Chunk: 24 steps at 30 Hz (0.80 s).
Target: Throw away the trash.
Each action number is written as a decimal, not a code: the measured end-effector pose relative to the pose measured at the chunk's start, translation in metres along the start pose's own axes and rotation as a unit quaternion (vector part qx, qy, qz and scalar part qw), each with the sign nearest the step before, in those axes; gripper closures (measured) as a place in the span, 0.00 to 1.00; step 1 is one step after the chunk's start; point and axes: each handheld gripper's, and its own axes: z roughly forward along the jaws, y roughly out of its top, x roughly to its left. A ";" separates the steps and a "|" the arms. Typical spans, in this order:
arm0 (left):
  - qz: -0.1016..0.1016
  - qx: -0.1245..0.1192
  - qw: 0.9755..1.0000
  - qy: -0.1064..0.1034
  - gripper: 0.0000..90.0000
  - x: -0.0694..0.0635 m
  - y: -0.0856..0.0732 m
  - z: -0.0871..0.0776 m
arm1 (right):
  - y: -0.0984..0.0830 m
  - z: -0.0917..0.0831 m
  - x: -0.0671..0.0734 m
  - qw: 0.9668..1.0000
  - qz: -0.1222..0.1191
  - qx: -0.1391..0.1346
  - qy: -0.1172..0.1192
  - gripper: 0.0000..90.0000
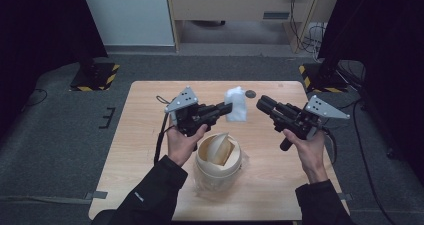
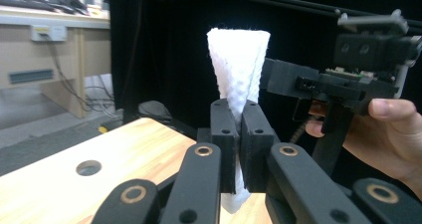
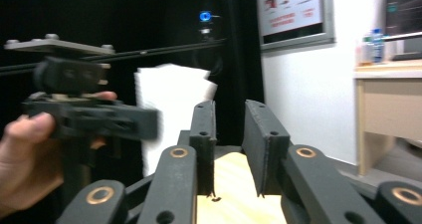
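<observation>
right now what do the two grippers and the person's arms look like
Both grippers are black, pistol-shaped tools. The left gripper and the right gripper each carry a grey three-cornered plate on top, and a black cable trails from each. Their jaws are flat black blocks on linkage arms with brass-coloured pivot rings. The person wears dark long sleeves.

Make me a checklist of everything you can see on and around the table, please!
Surface: wooden table, small round hole near the far edge.
Job's things: white tissue; beige bin with swing lid, on the near side.
Clutter: nothing seen.
Grippers: left hand-held gripper shut on the tissue, held above the table; right hand-held gripper open, empty, pointing at the tissue.
Cables: black cable trails from the left one.
Surroundings: grey carpet, black curtains, striped stand bases.
</observation>
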 end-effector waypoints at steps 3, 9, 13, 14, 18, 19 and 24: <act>-0.004 -0.007 1.000 0.011 0.95 0.004 0.001 -0.011 | -0.004 -0.007 -0.009 1.000 0.000 0.008 -0.023 0.79; -0.018 -0.013 0.999 0.048 0.96 0.018 -0.006 -0.046 | -0.028 -0.017 -0.026 0.996 -0.005 0.051 -0.077 0.69; -0.023 -0.006 0.998 0.061 0.96 0.022 -0.016 -0.057 | -0.044 -0.024 -0.036 0.992 0.000 0.069 -0.105 0.66; -0.025 -0.003 0.998 0.065 0.96 0.024 -0.019 -0.060 | -0.048 -0.026 -0.038 0.991 0.000 0.073 -0.109 0.65; -0.029 0.002 0.997 0.071 0.96 0.025 -0.028 -0.065 | -0.065 -0.031 -0.044 0.987 0.001 0.095 -0.129 0.62; -0.030 0.004 0.997 0.072 0.95 0.025 -0.031 -0.066 | -0.069 -0.033 -0.045 0.986 0.003 0.099 -0.133 0.61; -0.038 0.018 0.996 0.077 0.95 0.025 -0.046 -0.069 | -0.089 -0.044 -0.051 0.981 0.009 0.124 -0.149 0.56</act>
